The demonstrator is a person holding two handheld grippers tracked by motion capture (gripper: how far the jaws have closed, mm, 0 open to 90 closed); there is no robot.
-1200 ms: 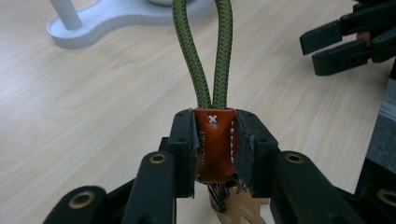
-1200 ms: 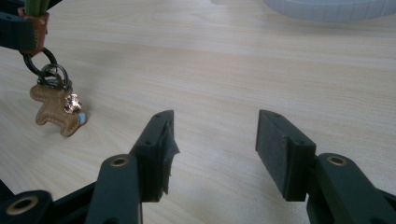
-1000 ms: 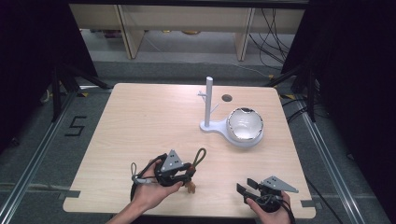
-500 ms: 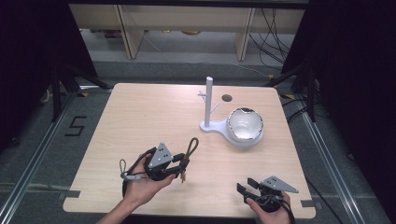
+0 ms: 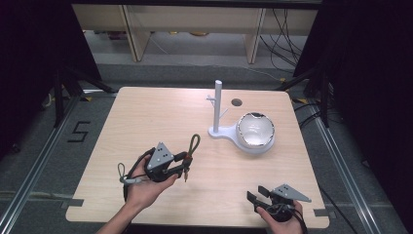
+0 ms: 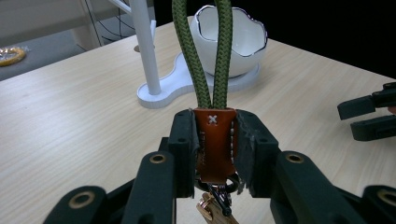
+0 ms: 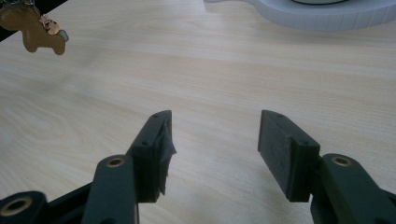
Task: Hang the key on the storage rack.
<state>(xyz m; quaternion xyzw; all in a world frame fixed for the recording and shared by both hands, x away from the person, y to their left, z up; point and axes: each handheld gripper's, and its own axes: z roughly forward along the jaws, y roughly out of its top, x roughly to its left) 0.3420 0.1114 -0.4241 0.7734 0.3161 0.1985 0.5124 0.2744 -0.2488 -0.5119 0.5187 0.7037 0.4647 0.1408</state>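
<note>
Nearest to us, at about five o'clock on the wooden table (image 5: 146, 112), the right gripper (image 5: 256, 197) sits low by the near edge with its jaws spread wide and nothing between them; its own view gives bare pale wood past the two black pads.

Further in, at roughly seven o'clock, the left gripper (image 5: 185, 163) is clamped on a keychain strap (image 6: 212, 70) — the jaws pinch the brown leather tab (image 6: 215, 144) from both sides, the olive green cord loop rises straight out ahead of them, and a metal clasp (image 6: 217, 205) dangles below. In the high view the loop (image 5: 194, 145) points toward one o'clock, and the strap looks clear of the tabletop, though we cannot be sure of the gap. The right gripper view catches a small brown leather charm (image 7: 35, 30) hanging at its top left, apparently part of the same keychain.

Beyond that, around one o'clock and well apart from both hands, stands the white hanger stand (image 5: 217, 105), an upright post with short side pegs on a flat base, and joined to that base a white bowl (image 5: 255, 130) with a jagged eggshell rim.

We judge the job as hanging the strap on a peg, or dropping it in the bowl. So far the pickup looks done and the grip firm. Left to do — carry the loop across to the stand, thread it over a peg, and let go.
</note>
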